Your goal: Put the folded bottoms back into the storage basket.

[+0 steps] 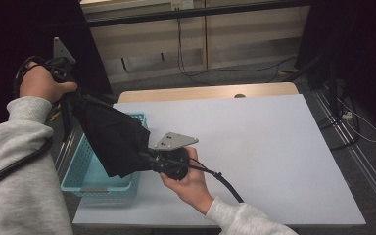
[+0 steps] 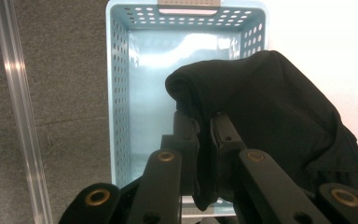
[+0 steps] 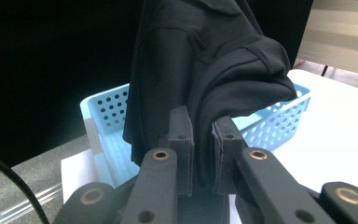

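High view, cloth: black garment [image 1: 110, 139] hangs stretched between both grippers, over the blue basket [image 1: 81, 171] at the table's [image 1: 274, 147] left edge.
Feel: soft, light and floppy I'd guess; pinch folded edges.
Left gripper [image 2: 204, 135]: clamped on fabric.
Right gripper [image 3: 201, 140]: clamped on another bunch.

A wide white rectangular tabletop [image 1: 274, 147] lies over a light wooden desk [image 1: 205, 91]. Behind it runs a beige panelled wall [image 1: 235, 34] with black cables [image 1: 181, 44] hanging down onto the grey carpet floor [image 1: 254, 73]. Dark black curtains [image 1: 10, 29] flank both sides.
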### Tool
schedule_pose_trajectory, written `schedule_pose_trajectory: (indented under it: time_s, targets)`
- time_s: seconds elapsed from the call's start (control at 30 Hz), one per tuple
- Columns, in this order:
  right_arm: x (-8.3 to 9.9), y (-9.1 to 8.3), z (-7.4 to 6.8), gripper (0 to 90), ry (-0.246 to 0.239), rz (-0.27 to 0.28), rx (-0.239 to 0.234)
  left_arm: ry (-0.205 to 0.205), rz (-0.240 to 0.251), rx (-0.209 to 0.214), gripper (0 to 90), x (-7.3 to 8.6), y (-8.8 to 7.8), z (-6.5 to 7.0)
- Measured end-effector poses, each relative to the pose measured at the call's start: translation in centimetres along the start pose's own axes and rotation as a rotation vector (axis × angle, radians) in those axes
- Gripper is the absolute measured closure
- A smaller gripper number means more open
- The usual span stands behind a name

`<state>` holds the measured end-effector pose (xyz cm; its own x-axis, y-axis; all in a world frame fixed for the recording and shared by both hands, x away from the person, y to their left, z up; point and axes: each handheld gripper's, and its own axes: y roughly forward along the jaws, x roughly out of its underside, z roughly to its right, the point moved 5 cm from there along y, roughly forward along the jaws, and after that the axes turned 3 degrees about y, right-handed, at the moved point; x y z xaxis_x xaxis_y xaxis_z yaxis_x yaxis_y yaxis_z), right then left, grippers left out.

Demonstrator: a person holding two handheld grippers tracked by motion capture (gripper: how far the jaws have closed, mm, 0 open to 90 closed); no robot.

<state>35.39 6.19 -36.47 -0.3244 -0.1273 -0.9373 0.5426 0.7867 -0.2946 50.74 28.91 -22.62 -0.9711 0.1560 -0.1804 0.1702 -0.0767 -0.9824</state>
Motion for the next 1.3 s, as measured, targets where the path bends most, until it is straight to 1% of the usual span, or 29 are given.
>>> schedule_pose_trajectory:
  time_s: [0.07, 0.1, 0.13, 0.2, 0.37, 0.5, 0.6, 0.7, 0.73, 0.77, 0.8, 0.83, 0.87, 0.9, 0.93, 0.97, 1.0, 1.03, 1.07, 1.1, 1.13, 1.17, 1.23, 1.3]
  targets:
    - [-0.1, 0.2, -0.2, 81.0, -0.002, 0.001, 0.001, -0.002, -0.004, 0.004, 83.6, 0.1, 0.0, -0.3]
    - [-0.1, 0.3, -0.3, 81.0, -0.006, -0.002, -0.003, -0.009, 0.004, 0.004, 83.6, 0.1, 0.0, -0.5]
    - [0.0, 0.5, -0.4, 80.9, -0.011, -0.004, -0.004, -0.012, -0.001, 0.008, 83.6, 0.2, 0.0, -0.7]
    - [0.0, 0.7, -0.5, 80.9, -0.017, -0.005, -0.002, -0.011, 0.001, 0.009, 83.6, 0.2, 0.1, -1.0]
    - [0.1, 1.4, -0.9, 80.8, -0.019, -0.004, -0.003, -0.014, 0.015, -0.001, 83.7, 0.1, 0.6, -1.6]
    - [0.4, 2.2, -1.4, 80.8, -0.021, -0.014, -0.016, -0.014, 0.008, -0.001, 83.7, 0.2, 0.8, -2.2]
    - [0.5, 3.0, -1.9, 80.8, -0.021, -0.019, -0.030, -0.015, 0.013, -0.006, 83.7, 0.2, 0.9, -3.0]
    - [0.6, 3.9, -2.6, 80.6, -0.033, -0.025, -0.044, -0.022, 0.008, -0.009, 83.7, 0.1, 1.3, -4.0]
    - [0.6, 4.2, -2.8, 80.3, -0.041, -0.022, -0.040, -0.028, 0.013, -0.018, 83.6, 0.0, 1.6, -4.4]
    - [0.5, 4.5, -2.9, 79.4, -0.050, -0.019, -0.036, -0.016, 0.033, -0.017, 83.5, -0.2, 2.0, -4.7]
    - [0.5, 5.0, -3.0, 76.2, -0.060, -0.016, -0.033, 0.012, 0.091, -0.021, 82.2, -0.6, 2.4, -5.1]
    - [0.5, 5.4, -3.1, 66.4, -0.064, -0.025, -0.033, 0.041, 0.138, -0.045, 74.0, -0.8, 2.8, -5.7]
    - [0.6, 5.6, -3.0, 56.9, -0.062, -0.036, -0.029, 0.055, 0.150, -0.076, 56.6, -0.8, 3.2, -6.0]
    - [0.6, 5.5, -2.8, 51.3, -0.063, -0.041, -0.015, 0.086, 0.186, -0.092, 47.7, -0.9, 3.4, -6.2]
    - [0.6, 5.2, -2.4, 45.3, -0.064, -0.041, -0.005, 0.098, 0.219, -0.100, 38.1, -0.9, 3.6, -6.1]
    - [0.5, 4.7, -2.0, 41.3, -0.057, -0.037, -0.001, 0.111, 0.224, -0.089, 27.4, -0.8, 3.9, -6.0]
    - [0.4, 4.2, -1.6, 41.2, -0.065, -0.035, -0.002, 0.125, 0.222, -0.088, 24.1, -0.7, 4.0, -5.9]
    - [0.4, 3.6, -1.1, 40.0, -0.081, -0.040, 0.010, 0.130, 0.226, -0.094, 26.1, -0.6, 4.2, -5.8]
    - [0.4, 3.1, -0.6, 36.6, -0.087, -0.041, 0.023, 0.130, 0.223, -0.088, 25.4, -0.4, 4.5, -5.6]
    - [0.4, 2.5, -0.1, 34.8, -0.080, -0.040, 0.016, 0.128, 0.223, -0.076, 24.3, -0.3, 4.8, -5.4]
    - [0.5, 2.0, 0.5, 34.7, -0.078, -0.047, 0.021, 0.133, 0.214, -0.061, 24.5, -0.1, 5.2, -5.2]
    - [0.6, 1.4, 1.2, 33.6, -0.087, -0.049, 0.043, 0.139, 0.219, -0.052, 24.4, 0.0, 5.5, -5.0]
    - [0.7, 0.4, 2.3, 31.4, -0.076, -0.043, 0.046, 0.132, 0.234, -0.040, 25.2, 0.1, 6.0, -4.6]
    - [0.9, -0.6, 3.4, 30.2, -0.082, -0.040, 0.057, 0.144, 0.229, -0.031, 24.4, 0.3, 6.7, -4.2]
